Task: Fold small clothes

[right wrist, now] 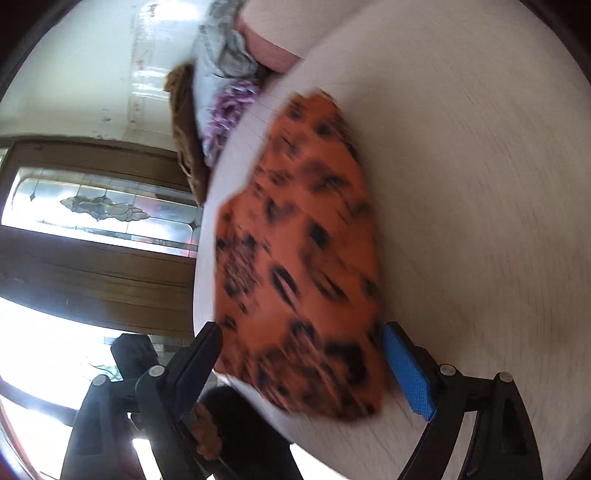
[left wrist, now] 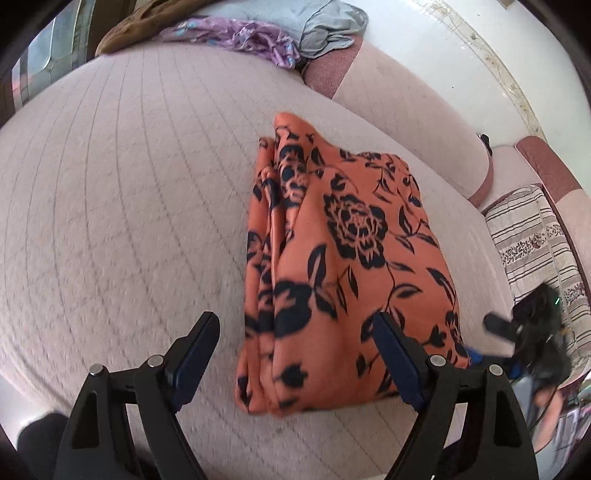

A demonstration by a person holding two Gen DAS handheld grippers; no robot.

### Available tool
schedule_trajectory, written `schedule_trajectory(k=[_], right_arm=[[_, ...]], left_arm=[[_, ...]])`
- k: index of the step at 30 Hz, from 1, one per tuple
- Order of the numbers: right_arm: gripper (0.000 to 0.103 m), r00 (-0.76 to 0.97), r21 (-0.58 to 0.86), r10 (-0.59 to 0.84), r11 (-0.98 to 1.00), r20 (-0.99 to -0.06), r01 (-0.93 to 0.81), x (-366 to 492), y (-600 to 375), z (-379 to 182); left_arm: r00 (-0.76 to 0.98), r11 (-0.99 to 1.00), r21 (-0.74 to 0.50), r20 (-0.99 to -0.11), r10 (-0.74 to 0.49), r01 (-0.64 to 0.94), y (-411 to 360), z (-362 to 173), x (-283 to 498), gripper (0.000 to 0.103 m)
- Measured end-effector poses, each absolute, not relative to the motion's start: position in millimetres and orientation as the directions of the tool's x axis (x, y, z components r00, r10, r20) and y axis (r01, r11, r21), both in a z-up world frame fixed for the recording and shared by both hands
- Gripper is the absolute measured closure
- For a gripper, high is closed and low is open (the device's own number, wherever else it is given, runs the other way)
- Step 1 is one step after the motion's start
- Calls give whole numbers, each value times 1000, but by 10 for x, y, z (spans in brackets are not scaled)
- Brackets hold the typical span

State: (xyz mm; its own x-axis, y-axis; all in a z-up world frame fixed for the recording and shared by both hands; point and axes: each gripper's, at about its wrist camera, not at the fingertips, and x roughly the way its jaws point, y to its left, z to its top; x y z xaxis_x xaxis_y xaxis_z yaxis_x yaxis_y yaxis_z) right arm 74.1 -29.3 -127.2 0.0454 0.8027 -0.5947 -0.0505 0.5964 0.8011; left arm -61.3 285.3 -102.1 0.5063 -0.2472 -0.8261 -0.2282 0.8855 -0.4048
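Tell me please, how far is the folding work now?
Done: the orange floral garment lies folded in layers on the quilted cushion. In hand: nothing; left gripper and right gripper are both open around it. Left: the purple cloth and grey cloth lie crumpled behind.

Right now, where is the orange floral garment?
The orange floral garment lies folded on the quilted cushion, centre-right in the left wrist view, ahead of the open left gripper.

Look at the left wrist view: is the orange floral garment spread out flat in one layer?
No: the orange floral garment lies folded, stacked layers showing along its left edge.
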Motion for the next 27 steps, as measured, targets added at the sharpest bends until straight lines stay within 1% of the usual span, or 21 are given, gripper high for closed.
schedule_trajectory(k=[2, 6, 10, 13, 16, 20, 23, 24, 26, 27], right_arm=[[13, 42, 810, 809, 587, -586, -8, 605, -365, -1386], [13, 66, 831, 830, 556, -554, -8, 415, -377, -1403], [13, 71, 816, 815, 577, -574, -21, 296, -378, -1342], [12, 116, 801, 803, 594, -584, -79, 267, -333, -1094], [12, 174, 798, 811, 583, -558, -155, 281, -253, -781], [12, 203, 774, 809, 588, -552, -237, 251, -73, -566], [10, 119, 811, 846, 532, -519, -244, 282, 144, -744], [9, 76, 814, 845, 532, -530, -233, 291, 208, -896], [11, 19, 777, 789, 609, -614, -160, 284, 244, -1242], [11, 45, 800, 815, 577, -578, -162, 248, 194, -1203]], left_arm=[[502, 886, -401, -830, -243, -233, 2846, -1008, -664, 18], [498, 911, -339, -847, -187, -235, 2769, -926, -711, 18], [501, 934, -280, -855, -137, -221, 2680, -831, -739, 18], [503, 945, -254, -856, -119, -207, 2607, -797, -741, 18], [505, 949, -245, -855, -116, -197, 2587, -783, -756, 18], [503, 950, -241, -857, -112, -199, 2605, -810, -757, 18], [495, 944, -252, -861, -119, -211, 2630, -869, -742, 18], [490, 941, -260, -863, -124, -218, 2652, -889, -741, 18], [488, 932, -278, -862, -136, -231, 2753, -906, -764, 18], [494, 928, -288, -858, -141, -235, 2803, -907, -775, 18]])
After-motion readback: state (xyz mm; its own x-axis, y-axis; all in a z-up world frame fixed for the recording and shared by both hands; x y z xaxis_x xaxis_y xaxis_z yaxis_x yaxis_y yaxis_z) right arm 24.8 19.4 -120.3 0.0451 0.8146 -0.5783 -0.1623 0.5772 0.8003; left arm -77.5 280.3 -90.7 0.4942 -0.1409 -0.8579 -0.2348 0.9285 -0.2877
